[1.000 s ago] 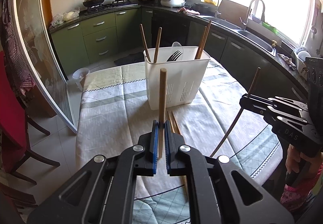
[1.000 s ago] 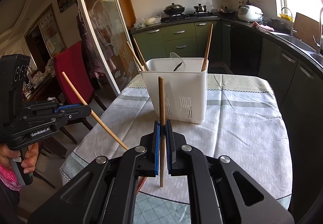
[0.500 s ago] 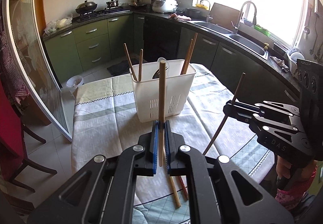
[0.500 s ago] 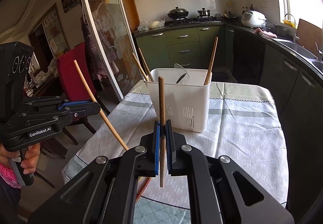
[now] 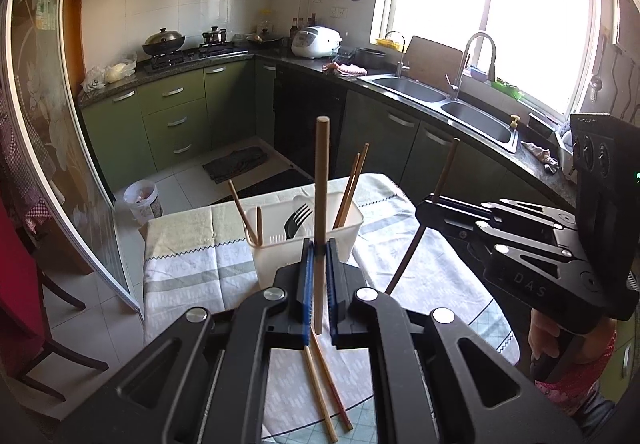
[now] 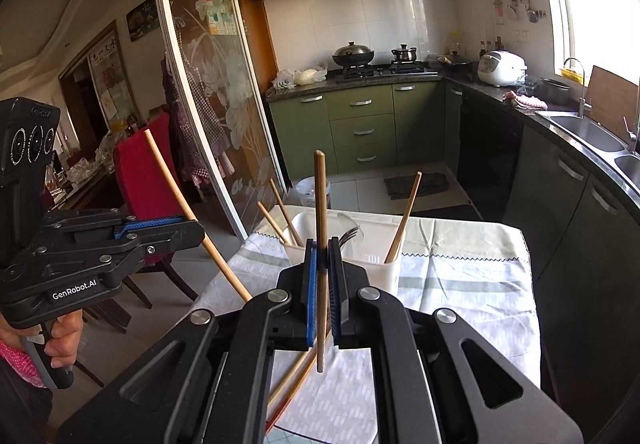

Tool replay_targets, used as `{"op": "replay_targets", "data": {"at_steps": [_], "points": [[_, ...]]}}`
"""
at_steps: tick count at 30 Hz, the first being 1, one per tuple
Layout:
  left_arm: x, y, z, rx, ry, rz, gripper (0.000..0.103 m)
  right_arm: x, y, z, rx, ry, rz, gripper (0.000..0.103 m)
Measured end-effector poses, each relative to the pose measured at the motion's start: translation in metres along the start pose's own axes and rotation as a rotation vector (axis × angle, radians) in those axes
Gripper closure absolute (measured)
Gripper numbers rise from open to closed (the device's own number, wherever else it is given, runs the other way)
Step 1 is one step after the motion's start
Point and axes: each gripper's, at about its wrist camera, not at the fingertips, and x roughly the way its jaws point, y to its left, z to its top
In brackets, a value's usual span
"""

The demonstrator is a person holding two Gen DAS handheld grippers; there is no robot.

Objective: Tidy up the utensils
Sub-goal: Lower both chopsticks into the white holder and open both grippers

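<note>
A white utensil holder (image 5: 276, 256) stands on the clothed table (image 5: 188, 264); it also shows in the right wrist view (image 6: 384, 270). It holds several chopsticks and a black fork (image 5: 298, 218). My left gripper (image 5: 317, 248) is shut on an upright wooden chopstick (image 5: 320, 180), raised above the table in front of the holder. My right gripper (image 6: 322, 250) is shut on another upright chopstick (image 6: 320, 204). Each gripper appears in the other's view, the right one (image 5: 424, 208) and the left one (image 6: 192, 228). Two loose chopsticks (image 5: 324, 396) lie on the table below.
Green kitchen cabinets (image 5: 176, 116), a stove with pots (image 5: 164, 42), and a sink (image 5: 404, 88) run behind the table. A glass sliding door (image 6: 208, 92) and a red chair (image 6: 140, 172) stand to the left. A white bin (image 5: 140, 200) sits on the floor.
Both grippers have risen and pulled back from the holder with their chopsticks, so the holder looks smaller and lower. The loose chopsticks on the table now show beneath the left gripper.
</note>
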Motion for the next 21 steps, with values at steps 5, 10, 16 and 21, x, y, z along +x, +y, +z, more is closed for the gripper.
{"op": "replay_targets", "data": {"at_steps": [5,10,16,21], "points": [[-0.007,-0.005,0.033,0.009,-0.05,0.008,0.097,-0.002,-0.007,0.031,0.009,-0.033,-0.012,0.097],[-0.007,-0.005,0.065,-0.001,-0.09,0.019,0.097,-0.003,-0.019,0.071,0.034,-0.089,-0.031,0.097],[0.013,0.003,0.093,-0.022,-0.129,0.056,0.097,0.015,-0.037,0.11,0.068,-0.148,-0.064,0.097],[0.056,0.017,0.095,-0.047,-0.091,0.099,0.097,0.056,-0.051,0.103,0.078,-0.093,-0.104,0.097]]}}
